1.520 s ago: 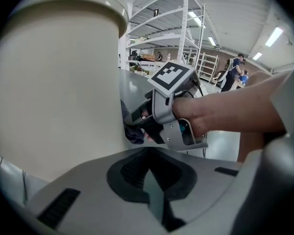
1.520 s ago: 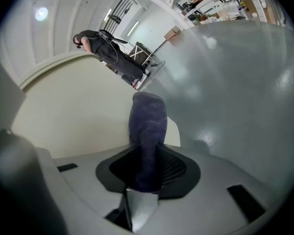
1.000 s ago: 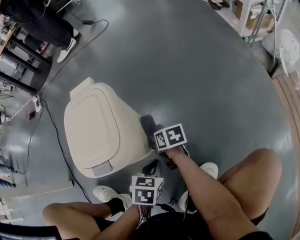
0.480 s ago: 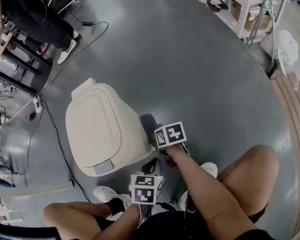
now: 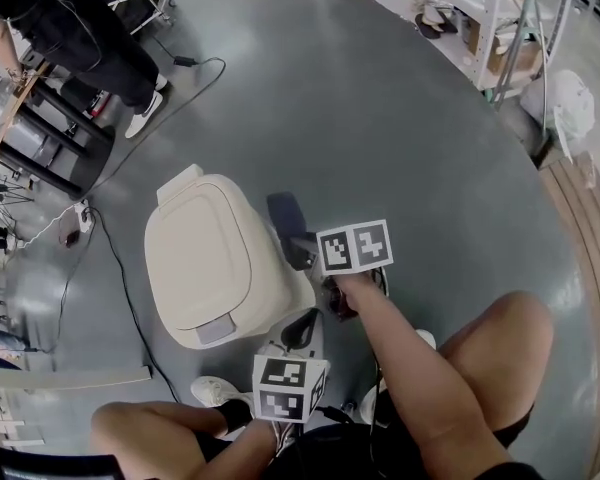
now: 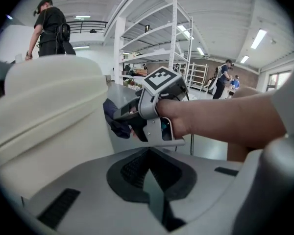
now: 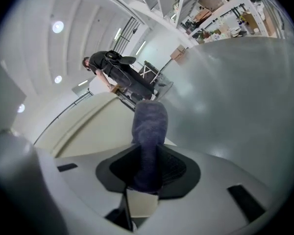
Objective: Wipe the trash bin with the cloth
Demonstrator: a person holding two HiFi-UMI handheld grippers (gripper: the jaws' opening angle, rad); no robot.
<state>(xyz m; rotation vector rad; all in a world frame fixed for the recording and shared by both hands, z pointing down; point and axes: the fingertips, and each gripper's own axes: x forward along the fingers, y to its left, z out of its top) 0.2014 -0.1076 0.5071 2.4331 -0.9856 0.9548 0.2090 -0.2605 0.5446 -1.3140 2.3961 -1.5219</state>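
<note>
The cream trash bin [image 5: 215, 263] stands on the grey floor with its lid down. My right gripper [image 5: 298, 250] is shut on a dark blue cloth [image 5: 285, 213] and holds it against the bin's upper right side. In the right gripper view the cloth [image 7: 149, 131] sticks up out of the jaws beside the bin's wall [image 7: 98, 129]. My left gripper [image 5: 302, 326] hangs just off the bin's near right corner, shut with nothing in it. In the left gripper view the bin [image 6: 44, 111] fills the left, with the right gripper [image 6: 130, 116] and the cloth [image 6: 115, 124] ahead.
A person in black [image 5: 70, 28] stands at the far left by dark stools [image 5: 40, 148]. A black cable [image 5: 120, 288] runs along the floor left of the bin. Metal shelving [image 5: 500, 18] and a white bag [image 5: 570, 93] are at the far right. My knees and white shoes [image 5: 215, 390] are close below.
The right gripper has carried the cloth up along the bin's right side, away from me. The left gripper has stayed near the bin's near corner.
</note>
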